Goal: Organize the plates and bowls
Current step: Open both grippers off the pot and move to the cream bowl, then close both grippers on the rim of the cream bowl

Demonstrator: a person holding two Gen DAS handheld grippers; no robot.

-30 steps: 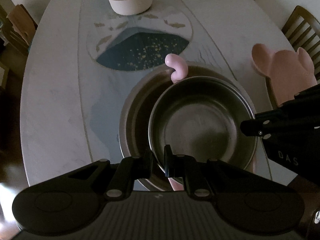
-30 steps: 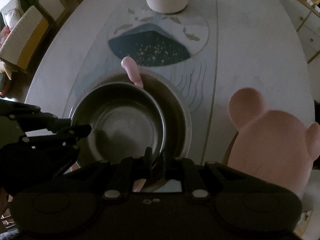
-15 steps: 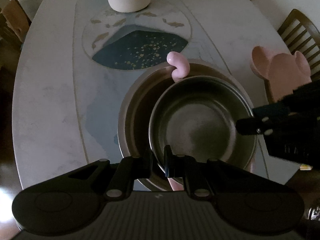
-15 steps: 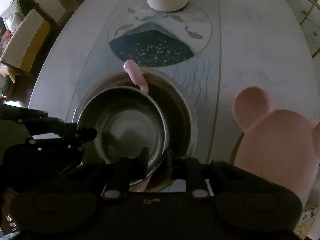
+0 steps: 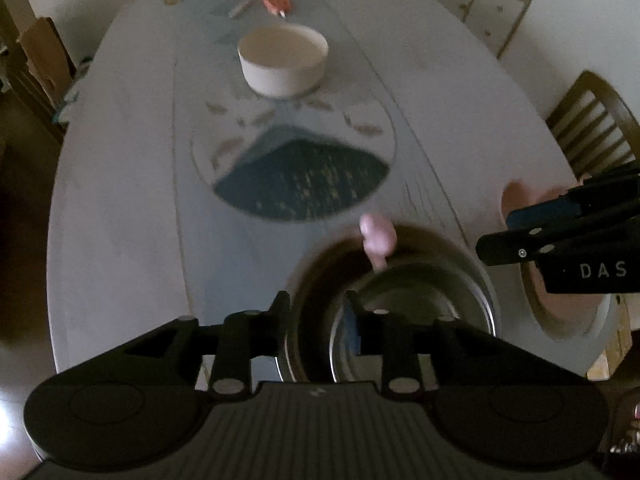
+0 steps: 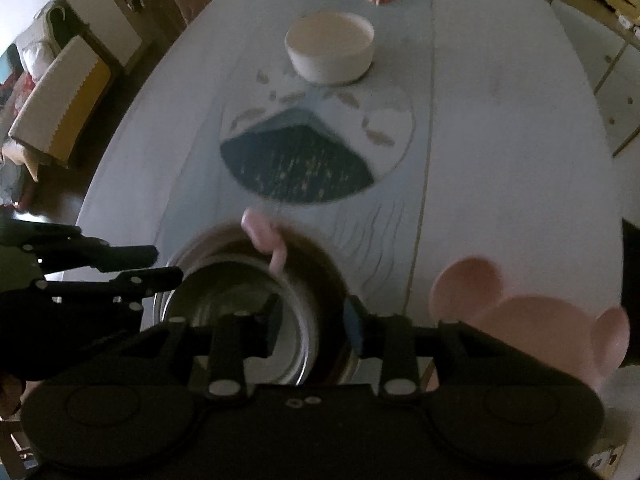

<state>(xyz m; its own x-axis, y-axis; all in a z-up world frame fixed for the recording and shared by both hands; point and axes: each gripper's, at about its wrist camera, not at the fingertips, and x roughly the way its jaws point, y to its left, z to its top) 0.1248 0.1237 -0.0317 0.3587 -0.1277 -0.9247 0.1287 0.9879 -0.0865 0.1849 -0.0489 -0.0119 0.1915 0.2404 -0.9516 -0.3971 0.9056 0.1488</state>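
So we've got the smaller steel bowl [image 5: 400, 312] sitting nested inside the bigger steel bowl [image 5: 320, 280] at the near end of the table [image 5: 120, 200], off-centre toward one side, with a pink silicone bit [image 5: 376, 236] poking up at the far rim between them. Both tools have just been opening up: the left gripper [image 5: 316, 314] has its jaws parted with the bowl rims sitting in the gap but nothing pinched, and the right gripper [image 6: 310, 316] is the same story on the other side, pads clear of the metal. We'd call this the let-go step, stack looks placed. To do it well, we think the trick is pulling straight up and away so neither finger hooks a rim on the way out and drags the inner bowl crooked; the frames are pretty blurry so going slower wouldn't hurt. Next candidates are probably the cream bowl [image 6: 330, 48] further up the table past the dark placemat [image 6: 296, 164], and the pink bear-shaped plate [image 6: 520, 340] just beside the stack on the right. Metal on metal slides easily, so we'd keep any nudges gentle.
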